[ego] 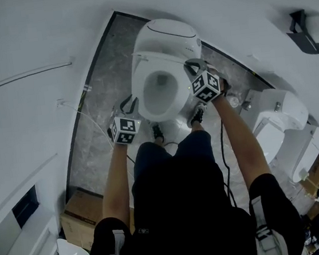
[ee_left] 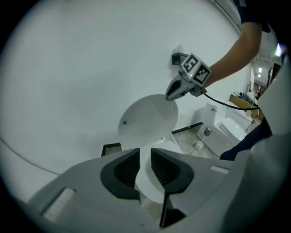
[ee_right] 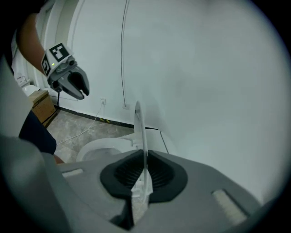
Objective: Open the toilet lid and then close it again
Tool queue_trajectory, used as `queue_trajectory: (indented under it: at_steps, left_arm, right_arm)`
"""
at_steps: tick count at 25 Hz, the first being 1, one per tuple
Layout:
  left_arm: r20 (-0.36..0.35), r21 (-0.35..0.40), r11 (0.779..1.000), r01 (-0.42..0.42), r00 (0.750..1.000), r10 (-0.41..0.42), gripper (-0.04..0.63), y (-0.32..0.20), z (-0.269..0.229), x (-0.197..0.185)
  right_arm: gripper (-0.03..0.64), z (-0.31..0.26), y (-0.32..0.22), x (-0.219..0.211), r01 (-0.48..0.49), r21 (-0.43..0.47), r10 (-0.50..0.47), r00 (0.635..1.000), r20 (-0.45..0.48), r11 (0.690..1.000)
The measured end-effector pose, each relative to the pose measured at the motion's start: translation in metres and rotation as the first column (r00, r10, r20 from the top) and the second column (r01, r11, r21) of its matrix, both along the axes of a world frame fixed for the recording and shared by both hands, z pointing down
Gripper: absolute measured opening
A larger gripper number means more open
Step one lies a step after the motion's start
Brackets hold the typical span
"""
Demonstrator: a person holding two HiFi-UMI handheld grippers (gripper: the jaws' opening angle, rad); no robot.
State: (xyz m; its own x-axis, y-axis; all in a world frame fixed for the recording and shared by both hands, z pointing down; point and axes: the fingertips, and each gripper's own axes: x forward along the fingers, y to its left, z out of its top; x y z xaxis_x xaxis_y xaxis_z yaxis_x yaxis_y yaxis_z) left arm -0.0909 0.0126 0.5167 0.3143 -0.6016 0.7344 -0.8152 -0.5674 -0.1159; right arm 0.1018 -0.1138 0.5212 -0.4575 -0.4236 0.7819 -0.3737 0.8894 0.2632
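Observation:
The white toilet lid (ego: pixel 165 36) stands raised over the open bowl, whose seat rim (ego: pixel 139 77) shows below it. My right gripper (ego: pixel 191 66) is at the lid's right edge. In the right gripper view the lid (ee_right: pixel 138 123) runs edge-on between the black pads, and the gripper (ee_right: pixel 144 175) is shut on it. The left gripper view shows the lid (ee_left: pixel 148 119) from the front, with the right gripper (ee_left: pixel 169 96) clamped on its upper right rim. My left gripper (ego: pixel 129 103) hovers left of the bowl, apart from it. Its jaws (ee_left: pixel 144 168) stand a narrow gap apart with nothing between them.
White walls close in behind and to the left of the toilet. A cable (ego: pixel 85 113) trails over the grey stone floor. A cardboard box (ego: pixel 81 214) sits near left. More white toilets (ego: pixel 280 121) stand to the right. The person's feet (ego: pixel 158 132) are at the bowl's front.

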Motion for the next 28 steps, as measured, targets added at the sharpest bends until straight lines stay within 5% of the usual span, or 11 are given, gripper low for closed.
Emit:
queue_trajectory:
  at_steps: [5,13,28]
  left_arm:
    - [-0.029,-0.074,0.995,0.063,0.997,-0.065,0.084,0.050,0.017,-0.021]
    - [-0.186,-0.181,0.975,0.125,0.970,-0.159,0.055,0.076,0.022,-0.009]
    - [-0.185,-0.197,0.971,0.132,0.968,-0.169,0.055,0.084,0.016,-0.005]
  right_arm:
    - [0.026,-0.003,-0.023,0.005,-0.043,-0.005,0.043,0.999,0.005,0.999]
    - [0.035,-0.003,-0.057,0.013,-0.106,-0.047,0.107,0.994,0.015,0.993]
    - [0.041,0.001,-0.106,0.026,-0.165,-0.054,0.162,0.985,-0.052,0.985]
